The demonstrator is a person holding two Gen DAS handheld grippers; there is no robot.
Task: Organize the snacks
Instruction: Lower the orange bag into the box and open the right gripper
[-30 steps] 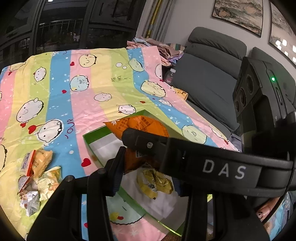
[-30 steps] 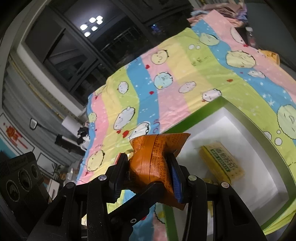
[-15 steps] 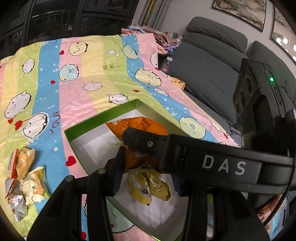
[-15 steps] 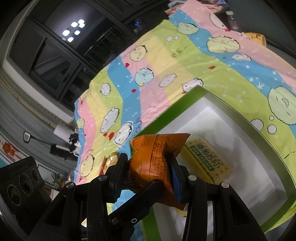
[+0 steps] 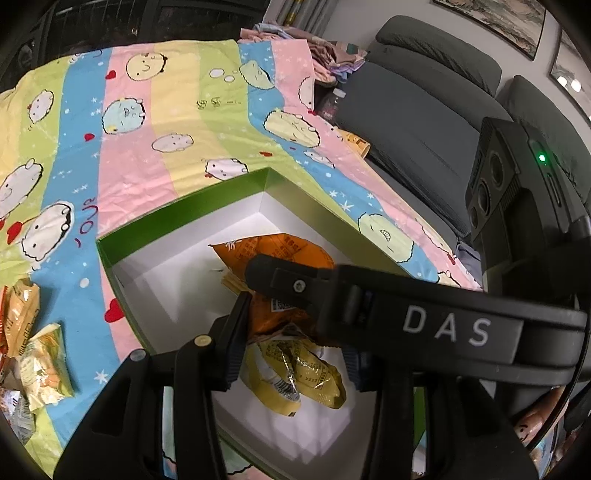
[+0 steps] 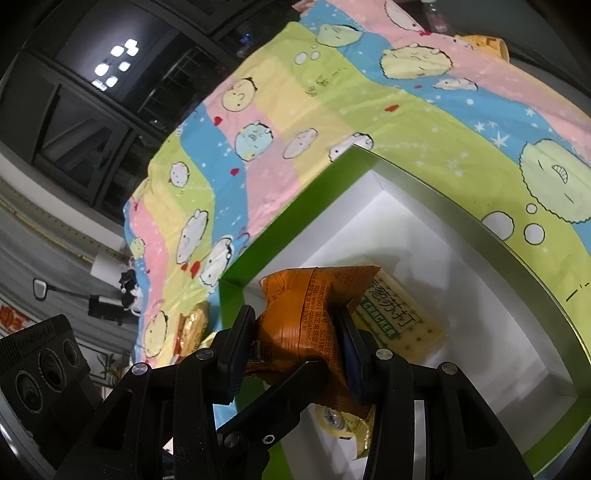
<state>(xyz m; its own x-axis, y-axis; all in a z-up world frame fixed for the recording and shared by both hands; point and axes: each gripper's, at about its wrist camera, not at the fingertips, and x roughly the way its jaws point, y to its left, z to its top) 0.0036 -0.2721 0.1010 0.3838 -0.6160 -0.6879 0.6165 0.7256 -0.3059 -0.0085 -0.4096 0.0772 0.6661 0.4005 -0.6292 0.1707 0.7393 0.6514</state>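
Lower over the box (image 6: 436,192) than a second ago. Right tongs (image 6: 295,332) pinched tight on the orange bag (image 6: 317,295), held above the box floor. Left tongs (image 5: 291,343) partly open, holding nothing clear. Cracker pack (image 6: 399,317) seen plainly only from the right; loose snacks (image 5: 40,354) on the cloth (image 5: 177,110) mostly from the left.

A home living room at night: a grey recliner sofa (image 5: 424,107), framed paintings (image 5: 495,22) on the wall, dark balcony windows (image 6: 92,110), a cartoon-print sheet (image 5: 166,122), folded laundry (image 5: 325,55).
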